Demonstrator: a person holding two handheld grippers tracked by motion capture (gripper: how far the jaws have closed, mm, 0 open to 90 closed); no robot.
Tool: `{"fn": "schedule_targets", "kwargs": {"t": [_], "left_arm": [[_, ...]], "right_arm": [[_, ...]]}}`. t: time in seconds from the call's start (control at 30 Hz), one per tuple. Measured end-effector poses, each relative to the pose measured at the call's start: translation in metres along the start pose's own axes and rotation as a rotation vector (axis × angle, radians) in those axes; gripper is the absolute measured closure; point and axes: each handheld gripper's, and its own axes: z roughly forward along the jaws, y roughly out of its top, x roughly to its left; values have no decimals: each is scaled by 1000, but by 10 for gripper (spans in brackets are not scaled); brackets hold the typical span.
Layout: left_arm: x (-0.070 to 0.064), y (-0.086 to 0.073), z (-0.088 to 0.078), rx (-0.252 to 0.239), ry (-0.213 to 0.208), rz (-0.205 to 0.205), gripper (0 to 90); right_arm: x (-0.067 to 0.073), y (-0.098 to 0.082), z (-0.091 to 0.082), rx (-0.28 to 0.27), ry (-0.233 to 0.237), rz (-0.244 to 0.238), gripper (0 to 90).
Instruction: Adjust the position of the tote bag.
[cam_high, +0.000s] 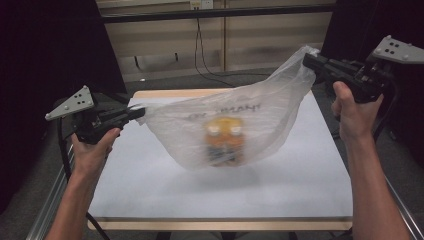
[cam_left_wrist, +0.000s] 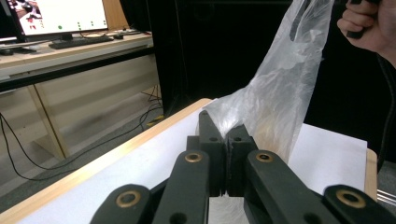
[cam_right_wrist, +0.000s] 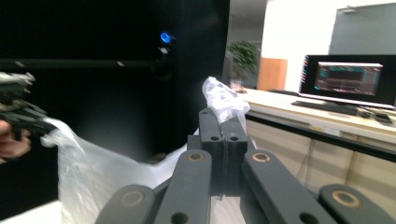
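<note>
A clear plastic bag with dark print hangs stretched between my two grippers above the white table top. An orange packet lies in its sagging bottom. My left gripper is shut on the bag's left corner, low and to the left. My right gripper is shut on the right corner, held higher at the upper right. In the left gripper view the jaws pinch the bag, which rises toward the other hand. In the right gripper view a tuft of the bag sticks out above the shut jaws.
The table has a wooden rim. Dark curtains stand at both sides and cables run across the floor behind. Desks with monitors stand farther off.
</note>
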Motion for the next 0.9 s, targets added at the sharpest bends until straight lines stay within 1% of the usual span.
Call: {"fn": "schedule_targets", "kwargs": {"t": [0.03, 0.07, 0.1, 0.13, 0.23, 0.27, 0.33, 0.37, 0.4, 0.43, 0.5, 0.53, 0.63, 0.7, 0.8, 0.87, 0.9], "left_arm": [[1, -3, 1, 5, -10, 1, 894], [2, -7, 1, 3, -29, -12, 893], [3, -10, 2, 0, -34, -21, 894], [4, -13, 3, 0, -29, -26, 893], [5, -20, 6, 5, -36, -38, 893], [3, -21, 8, 9, -33, -35, 894], [1, -25, 11, 25, -43, -22, 893], [-1, -27, 13, 23, -43, -30, 894], [0, -30, 14, 36, -48, -26, 893], [0, -33, 17, 50, -50, -35, 893], [2, -39, 22, 76, -43, -45, 893], [4, -42, 24, 80, -49, -52, 893], [10, -49, 32, 99, -45, -74, 893], [14, -53, 34, 109, -34, -79, 893], [20, -61, 37, 126, -28, -106, 893], [24, -68, 38, 143, -26, -120, 893], [25, -72, 39, 142, -31, -133, 893]], "right_arm": [[-1, -3, -1, 6, 6, 7, 900], [-2, -7, -1, 11, 2, 11, 900], [-4, -11, -3, 19, 2, 22, 900], [-6, -15, -4, 25, -1, 29, 900], [-11, -27, -7, 43, -7, 45, 900], [-13, -30, -8, 49, -9, 51, 900], [-15, -37, -10, 58, -14, 63, 900], [-16, -41, -10, 68, -18, 67, 900], [-17, -46, -9, 80, -22, 72, 900], [-18, -50, -9, 93, -24, 78, 900], [-20, -59, -6, 122, -26, 85, 900], [-21, -63, -4, 129, -23, 93, 900], [-23, -72, 3, 157, -29, 104, 900], [-24, -76, 7, 175, -38, 107, 900], [-29, -85, 15, 220, -69, 116, 900], [-34, -93, 19, 243, -77, 127, 900], [-36, -98, 21, 250, -81, 138, 900]]}}
